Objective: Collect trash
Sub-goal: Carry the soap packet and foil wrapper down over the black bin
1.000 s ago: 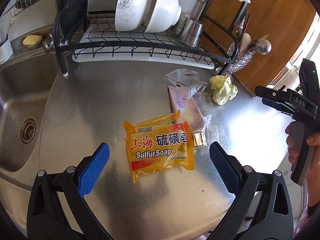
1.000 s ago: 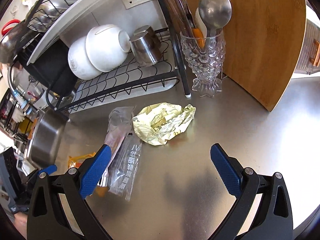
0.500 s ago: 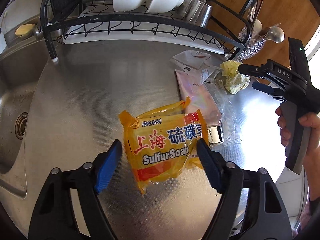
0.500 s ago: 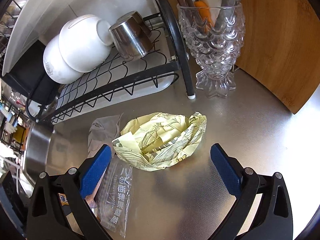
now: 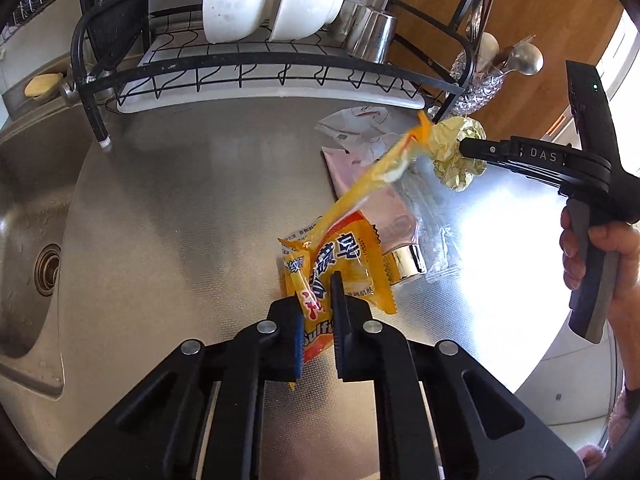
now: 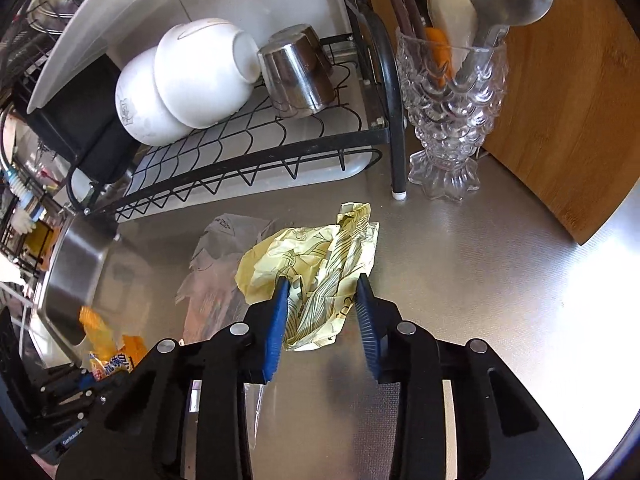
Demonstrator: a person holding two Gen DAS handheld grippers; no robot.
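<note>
A yellow-orange soap wrapper (image 5: 344, 256) stands crumpled on the steel counter (image 5: 180, 208). My left gripper (image 5: 316, 300) is closing, its blue pads squeezing the wrapper's near end while the far end sticks up. In the right wrist view the same wrapper (image 6: 112, 356) shows at lower left. My right gripper (image 6: 323, 284) is also closing, both pads pressing on a crumpled pale yellow wrapper (image 6: 320, 248). Seen from the left wrist, the right gripper (image 5: 466, 148) bites that ball (image 5: 456, 168). A pink packet (image 5: 384, 208), a clear plastic bag (image 5: 436, 240) and a torn white packet (image 5: 356, 124) lie between them.
A black dish rack (image 5: 256, 64) with white bowls (image 6: 200, 76) and steel cups (image 6: 296, 76) runs along the back. The sink (image 5: 32, 240) lies at the left. A glass utensil holder (image 6: 448, 120) and a wooden board (image 6: 560, 120) stand at the right. A hand (image 5: 612, 248) holds the right gripper.
Both grippers went from wide open to closed on trash. The left one squeezed the flat soap wrapper so it buckled upward. The right one moved forward and pinched the pale yellow wrapper.
</note>
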